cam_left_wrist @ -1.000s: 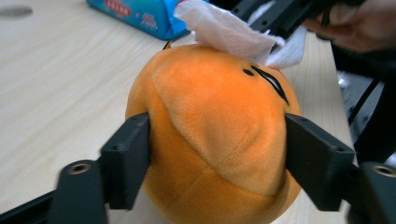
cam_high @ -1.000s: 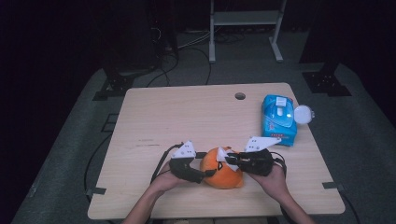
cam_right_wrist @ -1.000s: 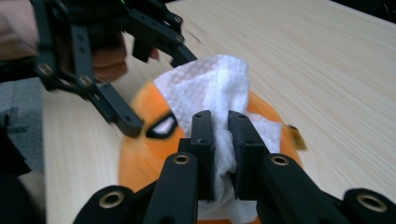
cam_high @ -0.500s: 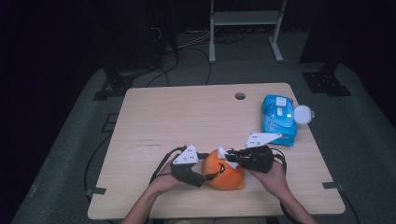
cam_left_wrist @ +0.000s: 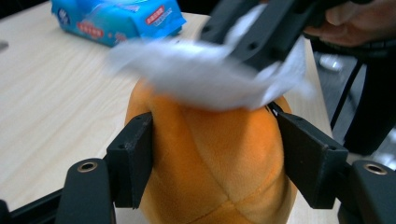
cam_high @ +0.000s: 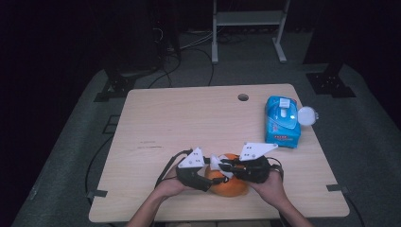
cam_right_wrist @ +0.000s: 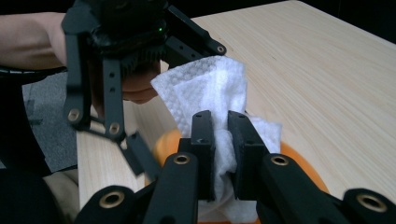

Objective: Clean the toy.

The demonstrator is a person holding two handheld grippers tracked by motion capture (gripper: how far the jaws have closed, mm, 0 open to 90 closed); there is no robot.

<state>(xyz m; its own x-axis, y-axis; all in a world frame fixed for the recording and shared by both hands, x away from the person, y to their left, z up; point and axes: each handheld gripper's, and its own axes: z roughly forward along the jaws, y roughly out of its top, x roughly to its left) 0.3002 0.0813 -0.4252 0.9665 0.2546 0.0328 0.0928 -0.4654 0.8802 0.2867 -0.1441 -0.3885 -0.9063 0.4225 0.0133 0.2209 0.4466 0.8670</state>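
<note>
An orange plush toy (cam_high: 232, 187) sits near the table's front edge. My left gripper (cam_high: 213, 178) is shut on it, and its two jaws press the toy's sides (cam_left_wrist: 210, 163). My right gripper (cam_high: 222, 165) comes in from the right, shut on a folded white wipe (cam_high: 215, 162). The wipe (cam_right_wrist: 205, 88) sticks up between the right gripper's jaws (cam_right_wrist: 222, 126) and its lower part lies on top of the toy (cam_right_wrist: 299, 163). In the left gripper view the wipe (cam_left_wrist: 201, 79) is blurred across the toy's top, under the right gripper (cam_left_wrist: 266, 32).
A blue pack of wipes (cam_high: 282, 121) lies at the table's right side with its round white lid (cam_high: 307, 115) flipped open. A cable hole (cam_high: 243, 97) is near the far edge. The table (cam_high: 189, 118) is bare wood at left and centre. A metal stand (cam_high: 246, 19) is beyond it.
My right gripper has shifted slightly left across the top of the toy with the wipe in it. The left gripper has kept its hold and hardly moved.
</note>
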